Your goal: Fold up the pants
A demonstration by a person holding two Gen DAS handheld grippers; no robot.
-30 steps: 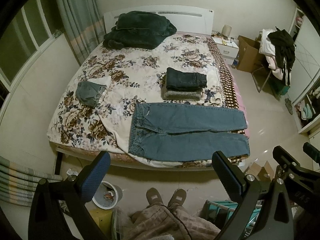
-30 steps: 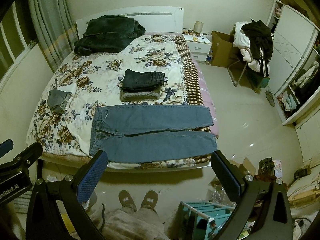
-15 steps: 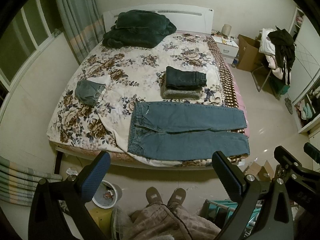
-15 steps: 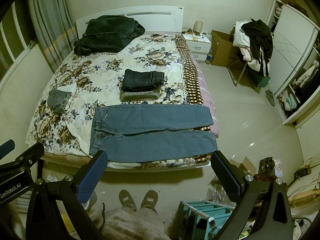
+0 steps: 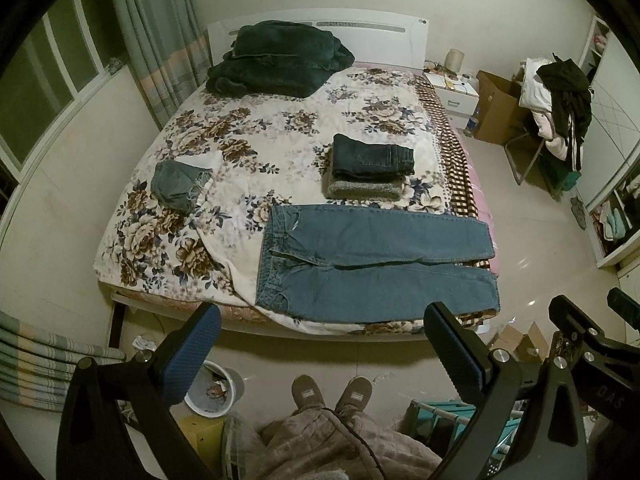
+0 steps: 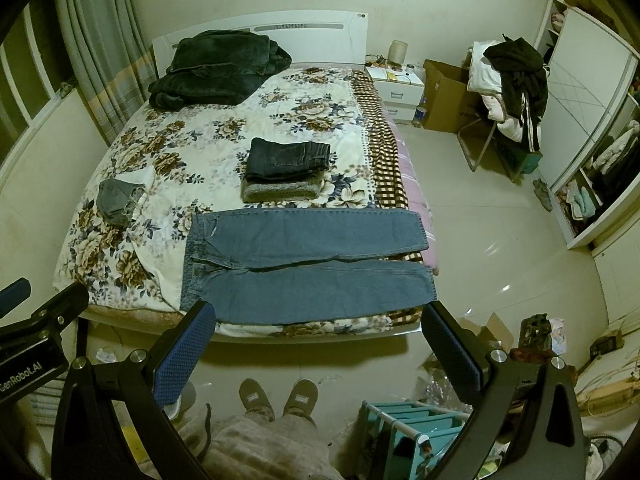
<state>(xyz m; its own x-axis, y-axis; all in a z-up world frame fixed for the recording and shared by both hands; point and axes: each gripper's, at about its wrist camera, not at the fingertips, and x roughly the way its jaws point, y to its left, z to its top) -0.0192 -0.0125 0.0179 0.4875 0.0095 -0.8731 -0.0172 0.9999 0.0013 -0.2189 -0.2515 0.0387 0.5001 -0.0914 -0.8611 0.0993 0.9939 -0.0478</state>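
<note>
Left gripper [image 5: 322, 350] and right gripper [image 6: 318, 346] hang side by side, fingers spread wide, gripping nothing.

Jeans [image 5: 372, 264] lie flat across near edge of bed [image 5: 280, 152], waistband to the left, legs running right to the bed's right side. Just behind them: stack of folded pants [image 5: 370, 166]. Left of that stack, well apart, a small crumpled garment [image 5: 178, 184]. At the headboard end, a bundled blanket [image 5: 276, 58]. Nightstand [image 6: 396, 86] right of headboard, w/ cardboard box [image 6: 446, 96] beside it, then chair w/ clothes [image 6: 508, 92]. Bin [image 5: 212, 388] on floor before the bed, left of slippers [image 5: 330, 394].
</note>
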